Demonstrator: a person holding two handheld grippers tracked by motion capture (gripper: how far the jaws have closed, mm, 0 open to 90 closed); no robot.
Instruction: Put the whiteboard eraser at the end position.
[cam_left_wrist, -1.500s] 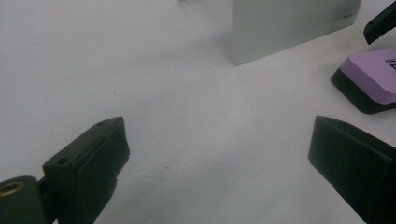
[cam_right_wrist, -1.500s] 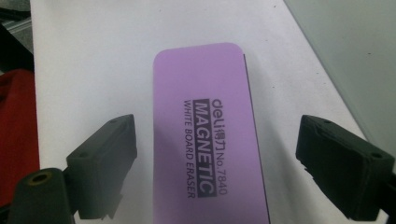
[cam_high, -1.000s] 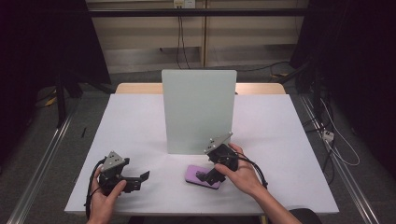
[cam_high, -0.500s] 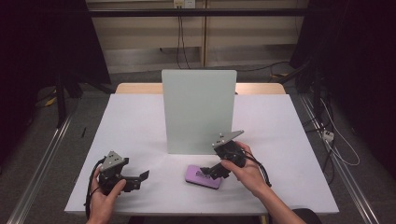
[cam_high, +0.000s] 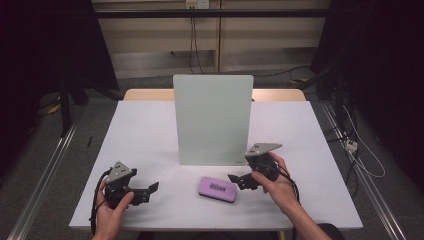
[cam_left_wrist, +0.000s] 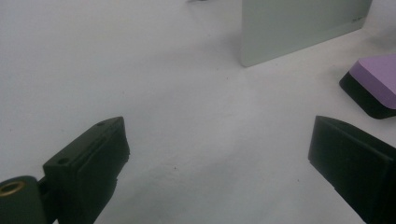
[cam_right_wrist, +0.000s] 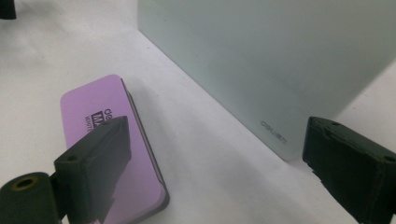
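Status: flat purple rectangular eraser with black base (cam_high: 217, 189) lies lower centre on white table (cam_high: 145, 135), ungrasped. Right gripper (cam_high: 239, 180) just beside it, jaws spread, empty. Left gripper (cam_high: 148, 192) lower left, jaws spread. Upright pale green board (cam_high: 212, 120) untouched. Pickup judged pending.

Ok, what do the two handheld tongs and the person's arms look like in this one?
Both tongs, left and right, are black, with a grey three-cornered plate on top and a black cable trailing back along the hand. Up close the left tongs and the right tongs show two thick, blocky matte jaws with small holes, plus a brass-coloured fitting at the base. The forearms show no sleeves.
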